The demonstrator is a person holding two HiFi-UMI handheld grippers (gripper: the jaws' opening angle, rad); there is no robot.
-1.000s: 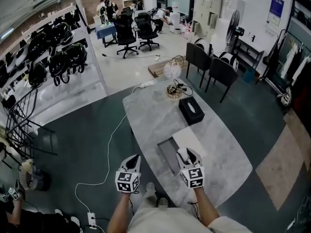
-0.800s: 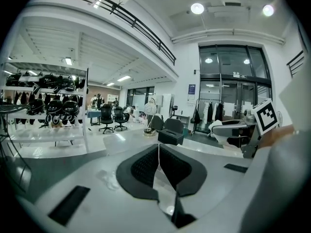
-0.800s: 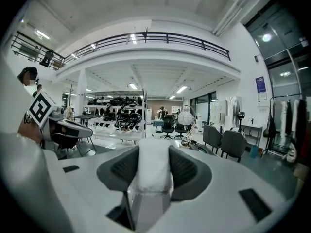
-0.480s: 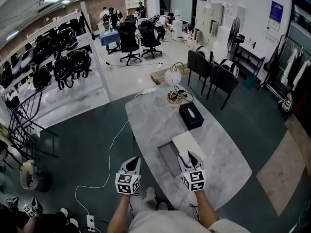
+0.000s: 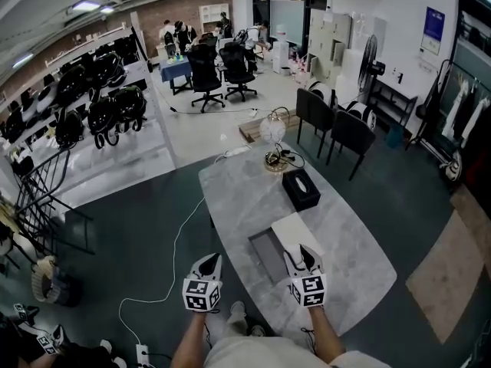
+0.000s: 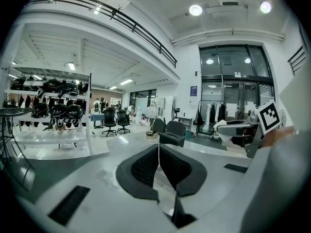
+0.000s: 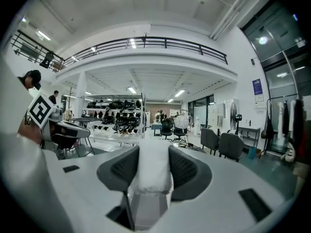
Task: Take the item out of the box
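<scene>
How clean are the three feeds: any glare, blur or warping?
Head view: sharp, evenly lit, edges bowed by fisheye. Left gripper view: heavy fisheye, dark vignette, ceiling lamps blown out. Right gripper view: same vignette; the close-up white item looks soft, washed out.

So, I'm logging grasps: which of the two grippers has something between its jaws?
The right gripper: its jaws clamp a white item, while the left gripper has its jaws pressed together with nothing between them.
</scene>
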